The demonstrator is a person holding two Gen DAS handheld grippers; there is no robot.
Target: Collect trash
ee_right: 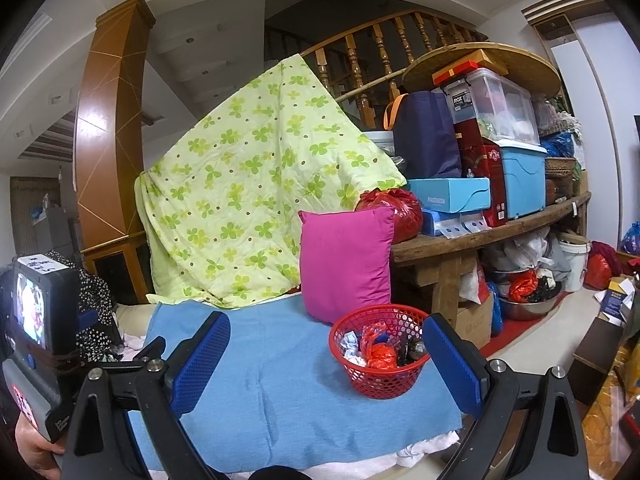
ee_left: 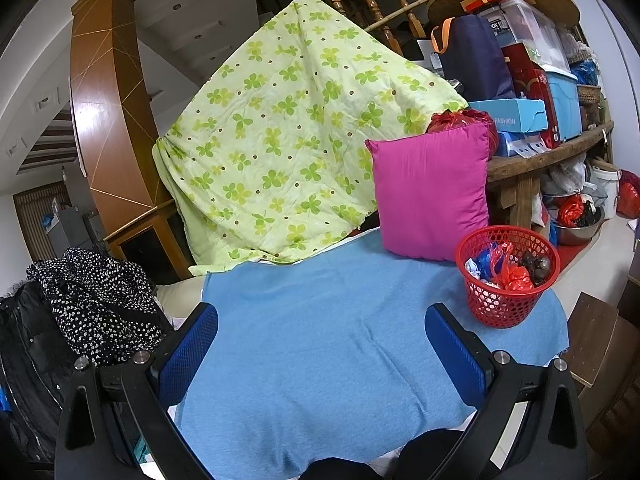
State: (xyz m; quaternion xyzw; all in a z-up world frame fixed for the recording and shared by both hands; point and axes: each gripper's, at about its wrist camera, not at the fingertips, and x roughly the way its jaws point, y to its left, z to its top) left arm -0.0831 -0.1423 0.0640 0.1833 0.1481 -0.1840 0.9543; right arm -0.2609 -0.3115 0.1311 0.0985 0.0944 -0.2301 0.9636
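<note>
A red mesh basket (ee_left: pixel 507 280) stands on the right part of a blue cloth (ee_left: pixel 328 344). It holds crumpled trash: red, blue and white wrappers and dark lumps (ee_left: pixel 508 268). My left gripper (ee_left: pixel 320 344) is open and empty, low over the cloth, with the basket to its upper right. In the right wrist view the basket (ee_right: pixel 380 356) sits just left of my right fingertip (ee_right: pixel 452 364). My right gripper (ee_right: pixel 326 360) is open and empty above the cloth (ee_right: pixel 280 392). The left gripper's body (ee_right: pixel 36 340) shows at the far left.
A magenta pillow (ee_left: pixel 430 192) leans behind the basket, beside a green clover quilt (ee_left: pixel 288 136). Black dotted clothing (ee_left: pixel 100 300) lies left. A wooden bench (ee_right: pixel 480 236) stacked with boxes and bags stands right, with a steel bowl (ee_right: pixel 528 300) and bags beneath.
</note>
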